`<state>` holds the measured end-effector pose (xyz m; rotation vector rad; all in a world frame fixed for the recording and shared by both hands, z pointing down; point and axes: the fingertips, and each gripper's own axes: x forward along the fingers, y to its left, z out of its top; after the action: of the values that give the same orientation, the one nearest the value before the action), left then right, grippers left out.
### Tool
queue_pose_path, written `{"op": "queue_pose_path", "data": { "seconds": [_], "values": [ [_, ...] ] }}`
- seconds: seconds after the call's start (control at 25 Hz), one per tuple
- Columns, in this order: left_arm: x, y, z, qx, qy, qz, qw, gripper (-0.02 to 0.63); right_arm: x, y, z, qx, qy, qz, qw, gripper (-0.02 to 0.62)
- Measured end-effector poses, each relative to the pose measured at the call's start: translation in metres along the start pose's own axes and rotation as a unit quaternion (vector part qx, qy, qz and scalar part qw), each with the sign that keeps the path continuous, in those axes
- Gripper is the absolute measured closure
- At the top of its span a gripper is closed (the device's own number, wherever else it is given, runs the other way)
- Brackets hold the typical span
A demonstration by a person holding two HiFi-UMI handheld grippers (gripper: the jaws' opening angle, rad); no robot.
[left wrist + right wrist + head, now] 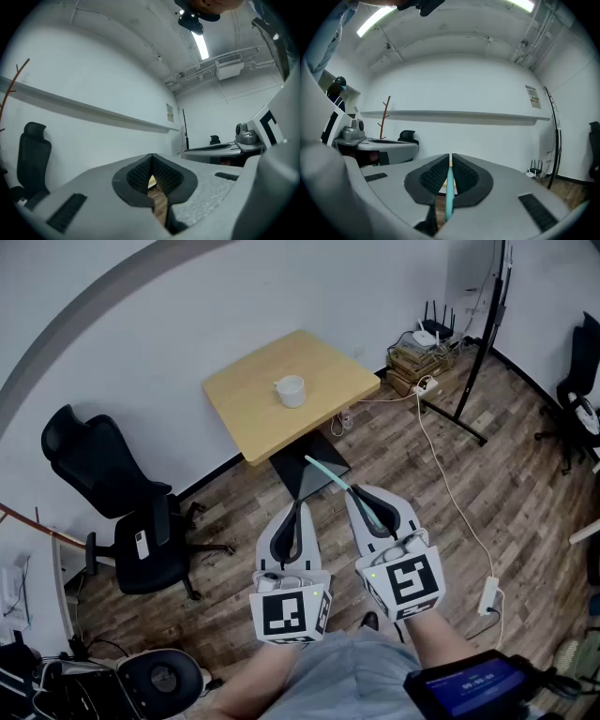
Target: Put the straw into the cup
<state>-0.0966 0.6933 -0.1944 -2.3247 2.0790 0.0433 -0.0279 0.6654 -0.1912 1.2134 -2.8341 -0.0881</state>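
Looking steeply down in the head view, the right gripper [362, 493] is clamped on a pale green straw [330, 476]. The straw sticks out past the jaw tips and slants from near right to far left, toward the wooden table [244, 413]. Its free end hangs over the table's dark base plate [300, 474], short of the tabletop. The white cup [291, 390] stands upright near the middle of the table, well apart from the straw's end, with open air between them. The left gripper [298, 510] is just beside the right one, jaws together. A black office chair [112, 484] stands to the left, and a white cable [441, 465] runs over the wood floor to a power strip [488, 596] on the right.

In the left gripper view, the left gripper [152, 172] has its ribbed pads [166, 176] met at the tip with nothing between them; a sliver of floor shows through the gap behind. A black chair [33, 154] stands against the white wall on the left.

In the right gripper view, the right gripper [450, 168] pinches the straw [449, 194] between its pads [433, 176]. The straw's long axis runs along the jaws, pointing away from the camera. A bare coat stand [384, 117] stands at the far left wall.
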Motion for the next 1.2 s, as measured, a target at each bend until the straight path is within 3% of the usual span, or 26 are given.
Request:
{"op": "queue_pose_path", "data": {
  "seconds": [0.12,0.24,0.48,0.6,0.8,1.2],
  "values": [
    [-0.018,-0.043,-0.005,-0.016,0.014,-0.013,0.9997,0.607,-0.046,-0.012,-0.006,0.004,0.019,-0.011,1.000,0.577],
    [-0.001,-0.034,-0.007,-0.022,0.020,-0.016,0.9994,0.607,-0.029,-0.019,-0.005,0.002,0.026,-0.013,1.000,0.577],
    [-0.076,-0.120,-0.031,-0.014,0.012,0.012,0.9998,0.607,-0.134,-0.021,-0.031,0.008,0.004,0.015,1.000,0.577],
    [-0.096,-0.141,-0.050,-0.012,0.022,0.022,0.9994,0.607,-0.159,-0.019,-0.047,0.013,0.008,0.026,1.000,0.577],
    [-0.063,-0.127,-0.063,-0.027,0.032,0.021,0.9989,0.607,-0.132,-0.033,-0.063,0.029,0.017,0.030,0.999,0.577],
    [0.038,-0.037,-0.064,-0.024,0.030,-0.001,0.9993,0.607,-0.007,-0.055,-0.057,0.036,0.014,0.005,0.999,0.577]
  ]
}}
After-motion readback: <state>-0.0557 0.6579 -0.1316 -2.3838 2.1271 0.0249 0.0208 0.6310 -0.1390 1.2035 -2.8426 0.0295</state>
